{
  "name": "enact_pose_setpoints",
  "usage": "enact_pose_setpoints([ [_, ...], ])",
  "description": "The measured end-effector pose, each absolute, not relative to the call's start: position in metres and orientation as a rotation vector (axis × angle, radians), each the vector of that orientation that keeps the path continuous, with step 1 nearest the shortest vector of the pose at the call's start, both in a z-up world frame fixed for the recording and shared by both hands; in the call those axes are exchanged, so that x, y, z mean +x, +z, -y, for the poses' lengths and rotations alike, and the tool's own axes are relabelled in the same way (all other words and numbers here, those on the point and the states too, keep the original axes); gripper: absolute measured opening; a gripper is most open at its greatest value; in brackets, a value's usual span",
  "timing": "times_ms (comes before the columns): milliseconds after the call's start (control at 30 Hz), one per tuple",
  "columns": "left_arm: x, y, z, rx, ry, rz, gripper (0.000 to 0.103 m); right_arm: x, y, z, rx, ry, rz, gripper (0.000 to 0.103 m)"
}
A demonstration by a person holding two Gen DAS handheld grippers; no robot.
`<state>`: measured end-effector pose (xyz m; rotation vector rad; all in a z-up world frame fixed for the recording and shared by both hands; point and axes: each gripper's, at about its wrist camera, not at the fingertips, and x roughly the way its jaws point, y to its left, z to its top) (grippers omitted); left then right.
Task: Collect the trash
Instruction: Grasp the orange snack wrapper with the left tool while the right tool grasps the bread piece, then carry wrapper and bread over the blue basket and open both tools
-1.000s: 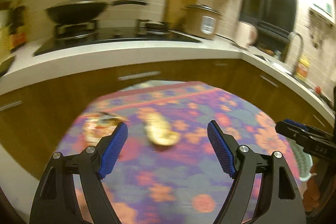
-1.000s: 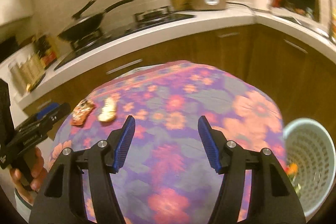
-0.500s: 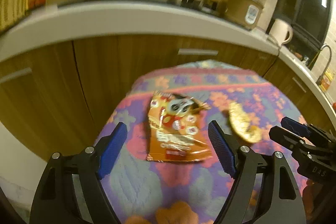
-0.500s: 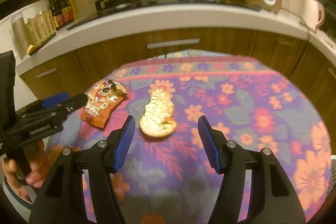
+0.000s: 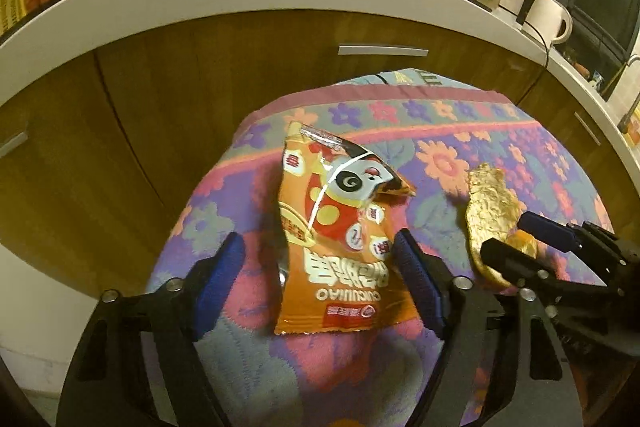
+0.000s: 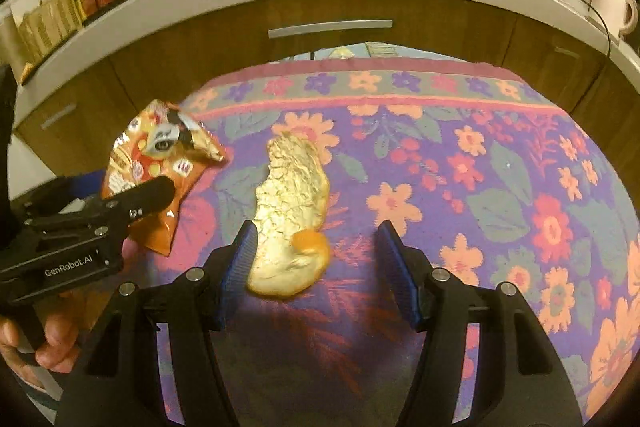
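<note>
Nothing collected yet: snack wrapper (image 5: 336, 247) and peel (image 6: 290, 215) lie on tabletop (image 6: 500, 187), left hand-held gripper (image 5: 320, 267) closing around wrapper, right hand-held gripper (image 6: 316, 259) wide (peel between, ungripped).

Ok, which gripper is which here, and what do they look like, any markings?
Both look alike: black skeletal frames with silver screws and ribbed blue pads on the fingers. The left gripper carries white "GenRobot.AI" lettering on its side, readable in the right wrist view. No lettering shows on the right gripper. No cables or sleeves are visible.
</note>
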<state>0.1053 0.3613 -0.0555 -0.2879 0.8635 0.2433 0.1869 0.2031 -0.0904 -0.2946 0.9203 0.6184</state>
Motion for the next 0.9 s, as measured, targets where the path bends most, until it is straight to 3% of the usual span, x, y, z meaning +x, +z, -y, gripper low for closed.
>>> enact_pose_setpoints([
  [67,0.105,-0.054,-0.359,-0.278,0.247,-0.861,0.058,0.185,-0.090,-0.206,-0.306,0.617,-0.915,0.050],
  [133,0.104,-0.052,-0.357,-0.293,0.224,-0.851,0.050,0.182,-0.090,-0.207,-0.309,0.631,-0.911,0.031],
  [233,0.102,-0.051,-0.353,-0.280,0.223,-0.838,0.039,0.175,-0.088,-0.207,-0.329,0.648,-0.892,0.014],
  [367,0.093,-0.046,-0.352,-0.327,0.181,-0.800,0.027,0.169,-0.082,-0.198,-0.306,0.674,-0.874,0.012],
  [900,0.079,0.001,-0.238,-0.293,-0.091,-0.629,0.023,0.144,-0.030,-0.061,-0.145,0.535,-0.747,0.011],
])
